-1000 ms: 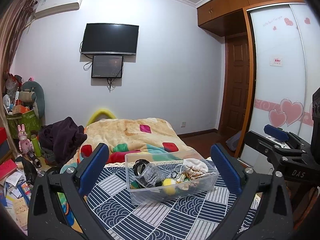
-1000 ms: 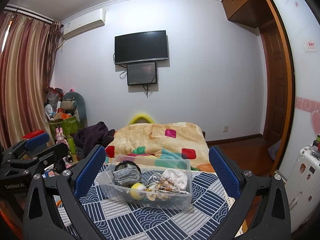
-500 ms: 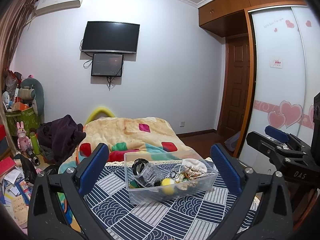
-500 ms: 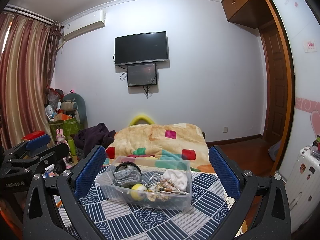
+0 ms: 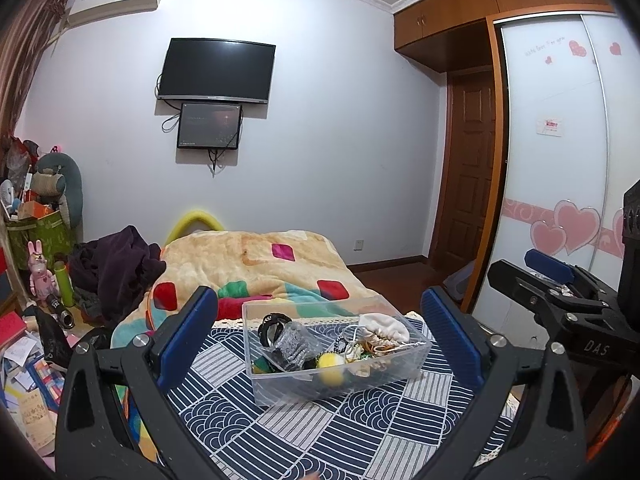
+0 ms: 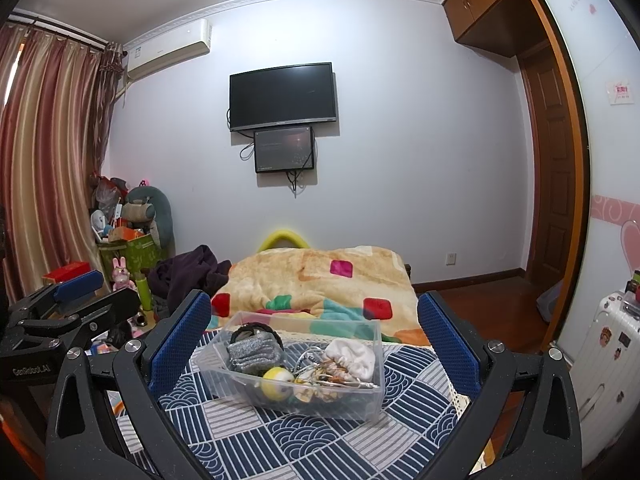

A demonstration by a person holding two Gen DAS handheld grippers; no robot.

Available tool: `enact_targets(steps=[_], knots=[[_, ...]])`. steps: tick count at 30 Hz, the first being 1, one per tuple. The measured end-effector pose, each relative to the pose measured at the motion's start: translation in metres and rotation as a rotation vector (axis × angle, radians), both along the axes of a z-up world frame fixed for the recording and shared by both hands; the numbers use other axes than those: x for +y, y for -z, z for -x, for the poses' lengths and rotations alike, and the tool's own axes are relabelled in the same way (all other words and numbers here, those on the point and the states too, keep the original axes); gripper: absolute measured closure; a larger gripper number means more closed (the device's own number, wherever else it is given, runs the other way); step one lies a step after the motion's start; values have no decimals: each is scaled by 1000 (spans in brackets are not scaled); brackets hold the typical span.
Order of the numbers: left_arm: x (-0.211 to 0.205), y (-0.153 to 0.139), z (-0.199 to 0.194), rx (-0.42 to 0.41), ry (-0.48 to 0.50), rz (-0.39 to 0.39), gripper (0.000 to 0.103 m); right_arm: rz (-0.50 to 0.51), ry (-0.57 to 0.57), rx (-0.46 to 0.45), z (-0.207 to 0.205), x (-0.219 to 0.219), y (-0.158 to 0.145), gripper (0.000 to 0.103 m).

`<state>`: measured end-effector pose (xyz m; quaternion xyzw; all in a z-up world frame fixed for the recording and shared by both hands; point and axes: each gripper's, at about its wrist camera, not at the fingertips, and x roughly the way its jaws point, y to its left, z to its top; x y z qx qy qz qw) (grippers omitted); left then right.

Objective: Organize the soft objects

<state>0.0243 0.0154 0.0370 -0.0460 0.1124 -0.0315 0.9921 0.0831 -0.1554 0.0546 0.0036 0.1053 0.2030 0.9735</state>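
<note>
A clear plastic bin stands on a blue-and-white patterned cloth. It holds a grey knit piece, a yellow ball, a white scrunchie, a black band and tangled small items. My left gripper is open and empty, short of the bin. My right gripper is open and empty, also short of the bin. Each gripper shows at the edge of the other's view.
A bed with a patchwork blanket lies behind the cloth. Dark clothes and cluttered boxes sit at the left. A wardrobe and a door stand at the right. A white suitcase stands at far right.
Both grippers have risen and tilted slightly, so the bin sits a little lower in both views. Both stay open and empty.
</note>
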Motion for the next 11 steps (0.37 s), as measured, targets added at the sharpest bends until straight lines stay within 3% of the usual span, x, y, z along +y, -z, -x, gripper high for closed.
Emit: enact_targets(steps=[11], knots=[[-1,0,0,5,8,-4,0,3,-2,1,0,0,2,0]])
